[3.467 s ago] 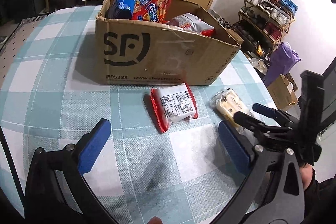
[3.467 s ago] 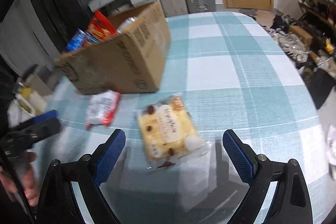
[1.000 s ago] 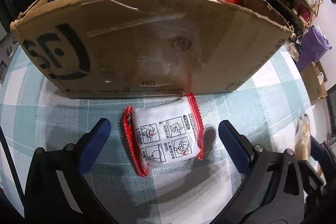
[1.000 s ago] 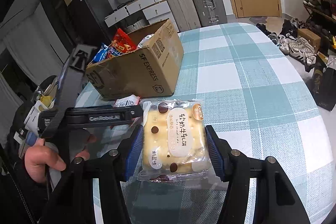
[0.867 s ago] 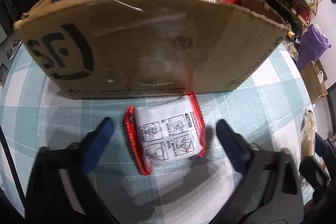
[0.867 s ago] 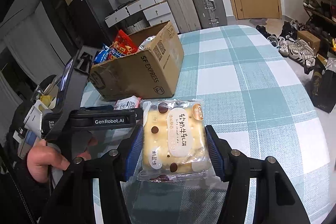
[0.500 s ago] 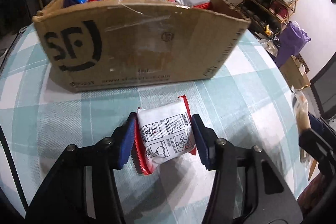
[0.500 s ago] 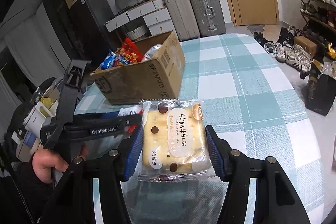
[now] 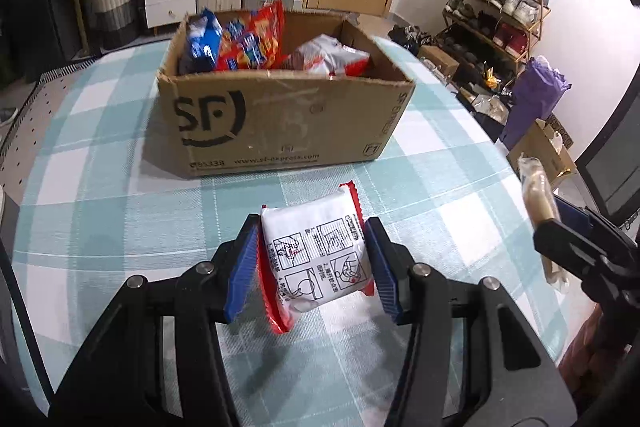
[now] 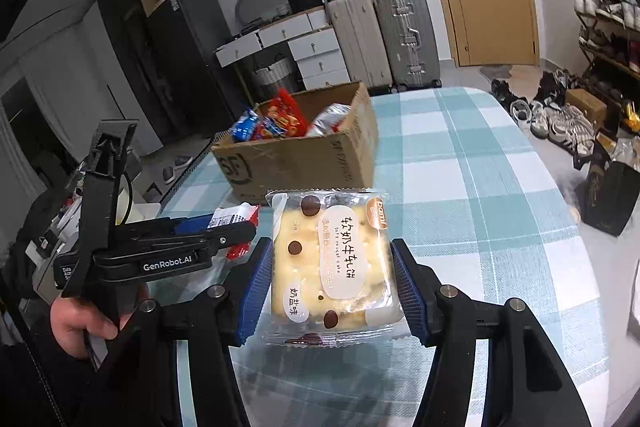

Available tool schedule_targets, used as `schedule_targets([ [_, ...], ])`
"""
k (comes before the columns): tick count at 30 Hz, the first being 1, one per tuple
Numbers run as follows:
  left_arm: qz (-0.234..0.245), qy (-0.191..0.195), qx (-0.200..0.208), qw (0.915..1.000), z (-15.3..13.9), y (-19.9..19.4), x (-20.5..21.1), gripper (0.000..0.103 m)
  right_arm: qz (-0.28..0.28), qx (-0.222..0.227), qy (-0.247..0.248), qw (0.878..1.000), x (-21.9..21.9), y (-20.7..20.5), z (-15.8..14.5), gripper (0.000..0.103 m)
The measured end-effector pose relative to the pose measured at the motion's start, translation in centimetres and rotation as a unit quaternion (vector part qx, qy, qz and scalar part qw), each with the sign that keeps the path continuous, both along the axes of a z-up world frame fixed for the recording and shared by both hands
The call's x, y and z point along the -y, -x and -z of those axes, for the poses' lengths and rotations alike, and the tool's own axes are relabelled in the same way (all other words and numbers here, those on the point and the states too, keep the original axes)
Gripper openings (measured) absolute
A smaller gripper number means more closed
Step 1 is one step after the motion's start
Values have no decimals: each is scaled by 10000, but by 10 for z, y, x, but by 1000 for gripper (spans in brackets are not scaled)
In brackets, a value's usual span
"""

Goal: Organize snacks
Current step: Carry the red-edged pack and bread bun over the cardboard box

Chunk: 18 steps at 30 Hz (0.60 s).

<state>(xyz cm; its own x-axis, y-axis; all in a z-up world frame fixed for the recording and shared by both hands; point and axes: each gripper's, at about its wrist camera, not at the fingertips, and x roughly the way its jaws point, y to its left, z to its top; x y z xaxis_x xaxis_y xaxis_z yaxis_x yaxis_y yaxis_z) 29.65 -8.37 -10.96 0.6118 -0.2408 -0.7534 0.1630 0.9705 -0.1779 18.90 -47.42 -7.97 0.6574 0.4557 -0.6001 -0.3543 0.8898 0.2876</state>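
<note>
Both packs are up off the checked table [image 9: 100, 195] now, so this looks like the carry-to-box step. The left gripper [image 9: 312, 263] is clamped on the red-and-white snack pack [image 9: 316, 259], and the right gripper [image 10: 332, 287] is clamped on the yellow cracker pack [image 10: 328, 259]. The cardboard box [image 9: 280, 123] sits at 12 o'clock from the left one and about 11 o'clock from the right, already half full of bags. My guess for next: swing each over the open top, then let go.
</note>
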Motion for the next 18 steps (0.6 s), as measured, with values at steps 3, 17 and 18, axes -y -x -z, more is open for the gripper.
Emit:
schedule_targets([
  [3, -2, 17, 98, 10000, -17, 20, -13, 49, -52, 121, 57, 9999, -6, 4, -11, 59],
  [17, 54, 229, 437, 9988, -73, 28, -67, 49, -186, 468, 41, 9987, -22, -20, -71, 59],
  [18, 51, 231, 460, 9987, -78, 25, -68, 49, -208, 495, 66, 9985, -24, -24, -75, 59],
])
